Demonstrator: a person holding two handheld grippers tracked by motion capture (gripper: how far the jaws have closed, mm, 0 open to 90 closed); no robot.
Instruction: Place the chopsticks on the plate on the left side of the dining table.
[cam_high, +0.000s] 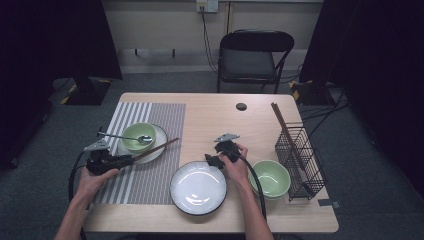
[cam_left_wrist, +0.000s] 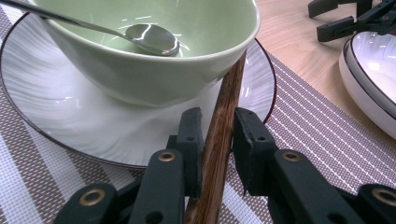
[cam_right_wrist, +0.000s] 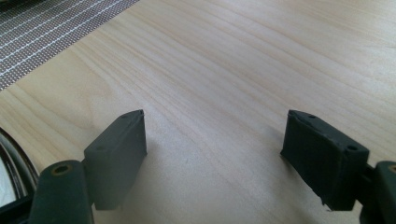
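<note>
While the left gripper (cam_left_wrist: 217, 135) has its two black jaws closed most of the way around a dark brown wooden chopstick (cam_left_wrist: 223, 126), the question for the next move is how that stick runs. In the left gripper view it rises from bottom centre, passes between the pads and slants slightly right until its far end meets the wall of the pale green ceramic bowl (cam_left_wrist: 154, 70), just under the rim at upper right of centre. The left pad appears to press on it; a sliver of gap may remain on the right side, so I judge it held, though not firmly clamped.

In the high view the same chopstick (cam_high: 155, 148) lies as a shallow diagonal — from the left gripper (cam_high: 127, 161) at lower left of the frame up and rightward across the edge of the white ribbed plate (cam_high: 161, 137) under the bowl, its tip ending over the grey-and-white striped woven placemat (cam_high: 165, 120). A steel spoon (cam_left_wrist: 152, 38) rests inside the bowl.

The right gripper (cam_right_wrist: 215, 144) stands wide open with nothing between its jaws, over bare light wood tabletop (cam_right_wrist: 243, 65); in the high view it sits near frame centre, at the upper rim of the black-rimmed white dinner plate (cam_high: 198, 188). The left hand is plainly the nearer one — any lift should follow the stick's long axis, up and right, or the tip will likely drag along the bowl.
</note>
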